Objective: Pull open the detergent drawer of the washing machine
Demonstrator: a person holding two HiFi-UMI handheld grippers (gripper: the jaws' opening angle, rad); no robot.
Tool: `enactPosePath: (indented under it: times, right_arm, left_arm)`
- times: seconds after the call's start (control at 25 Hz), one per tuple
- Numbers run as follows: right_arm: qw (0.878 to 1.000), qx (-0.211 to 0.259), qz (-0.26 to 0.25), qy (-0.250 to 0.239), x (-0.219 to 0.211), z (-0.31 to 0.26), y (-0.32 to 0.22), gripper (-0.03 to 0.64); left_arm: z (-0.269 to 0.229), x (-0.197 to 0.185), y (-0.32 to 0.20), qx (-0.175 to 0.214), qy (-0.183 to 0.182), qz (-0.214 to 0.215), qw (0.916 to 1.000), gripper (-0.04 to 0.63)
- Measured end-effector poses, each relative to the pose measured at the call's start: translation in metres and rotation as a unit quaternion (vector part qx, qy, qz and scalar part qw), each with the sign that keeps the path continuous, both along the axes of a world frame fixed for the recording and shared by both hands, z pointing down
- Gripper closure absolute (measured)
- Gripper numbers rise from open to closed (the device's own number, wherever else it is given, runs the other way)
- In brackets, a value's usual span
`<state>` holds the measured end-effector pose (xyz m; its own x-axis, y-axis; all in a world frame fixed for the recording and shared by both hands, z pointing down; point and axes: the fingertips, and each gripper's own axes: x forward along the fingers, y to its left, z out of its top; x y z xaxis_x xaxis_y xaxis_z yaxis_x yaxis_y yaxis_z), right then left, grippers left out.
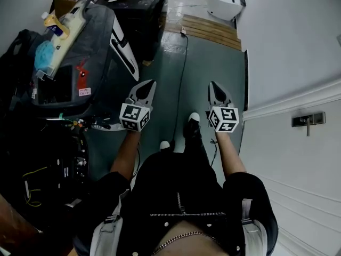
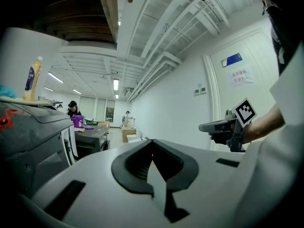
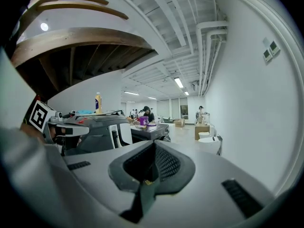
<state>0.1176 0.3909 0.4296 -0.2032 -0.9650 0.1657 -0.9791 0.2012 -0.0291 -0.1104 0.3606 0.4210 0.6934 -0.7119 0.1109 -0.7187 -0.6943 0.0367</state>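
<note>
The person stands on a dark floor (image 1: 213, 63) and holds both tools out in front at about the same height, side by side and well apart from each other. The left tool (image 1: 153, 82) has its jaws pressed together, with nothing between them; its own view shows the two dark pads meeting at the tip. The right tool (image 1: 212, 84) is likewise pressed together and empty (its pads meet in a thin seam in the right gripper view). Each carries its marker cube (image 1: 134, 116) just ahead of the hand.

The washing machine (image 1: 85, 41), a dark grey appliance, stands ahead and to the person's left, well apart from both tools. Its top is cluttered with a yellow bottle (image 2: 32, 79) and a blue cloth (image 1: 43, 55), and a red tag (image 1: 81, 74) hangs on its front. Which part of its front is the detergent drawer cannot be told from any view.

A black cable (image 1: 184, 68) runs along the floor between the tools. To the person's right is a white door (image 1: 303, 164) with a metal handle (image 1: 308, 120). The person's shoes (image 1: 193, 119) show on the floor below the tools.
</note>
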Motion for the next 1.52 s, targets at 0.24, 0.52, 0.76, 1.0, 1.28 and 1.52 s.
enactPosePath:
  times: [0.24,0.52,0.76,1.0,1.28,1.52]
  right_arm:
    - [1.000,-0.018,-0.014,-0.004,0.005,0.017,-0.031,0.611]
    - [0.999,-0.019,-0.030,-0.025,0.030,0.021,-0.107,0.611]
    - [0.997,-0.006,-0.069,-0.039,0.051,0.002,-0.188,0.611]
    - [0.992,0.001,-0.119,-0.047,0.066,-0.013,-0.256,0.611]
    - [0.988,-0.007,-0.142,-0.061,0.059,-0.010,-0.303,0.611]
    - [0.987,-0.026,-0.146,-0.060,0.057,0.006,-0.342,0.611]
  left_arm:
    - [0.014,0.014,-0.023,-0.014,-0.010,-0.002,0.9999,0.575]
    - [0.007,0.043,-0.093,-0.009,-0.024,-0.017,0.9995,0.575]
    - [-0.020,0.068,-0.156,0.010,-0.027,-0.054,0.9981,0.575]
    - [-0.031,0.086,-0.194,0.024,-0.028,-0.102,0.9941,0.575]
    - [-0.018,0.081,-0.226,0.007,-0.036,-0.136,0.9900,0.575]
    - [-0.006,0.080,-0.260,-0.005,-0.031,-0.144,0.9891,0.575]
